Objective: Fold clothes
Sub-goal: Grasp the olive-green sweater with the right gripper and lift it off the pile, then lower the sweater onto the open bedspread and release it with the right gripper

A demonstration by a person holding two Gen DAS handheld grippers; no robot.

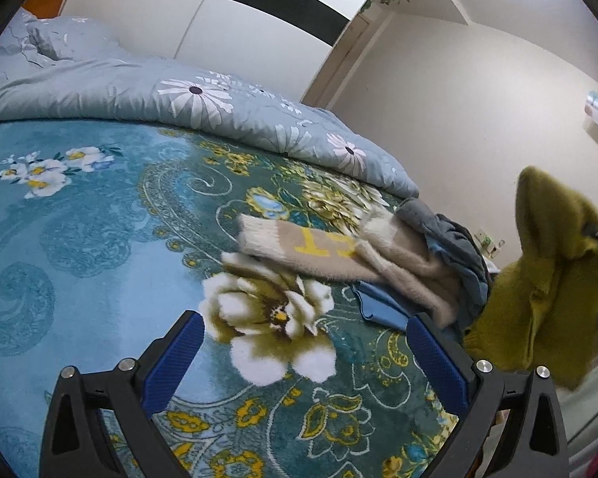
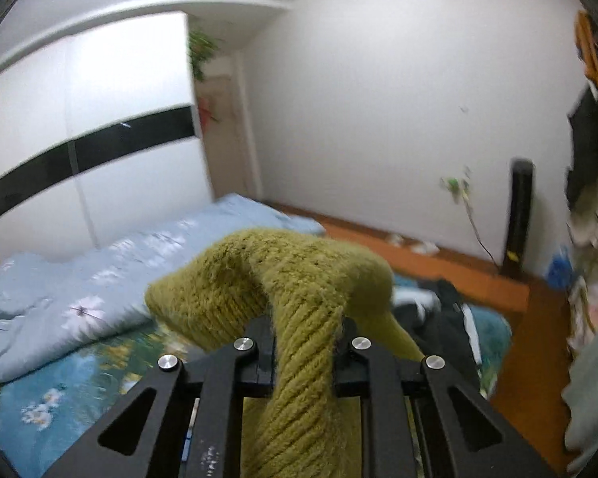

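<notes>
Olive knit sweater (image 2: 299, 298): being held aloft beside the bed by the right gripper (image 2: 305, 342), jaws pinched on a bunched fold. Left gripper (image 1: 305, 358): being held wide open, empty, over the floral blanket (image 1: 79, 239). Risk: the thick knit being let slip, the grip being narrow.

We read only yellow characters on the beige knit garment (image 1: 319, 245), seemingly "T" and part of another; the rest is hidden.

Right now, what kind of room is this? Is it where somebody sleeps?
Most likely a bedroom. A bed fills the middle, covered by a flowery teal blanket, with a pale blue quilt bunched along its far side. A tall white wardrobe stands behind it, and clothes lie piled on the bed.
</notes>
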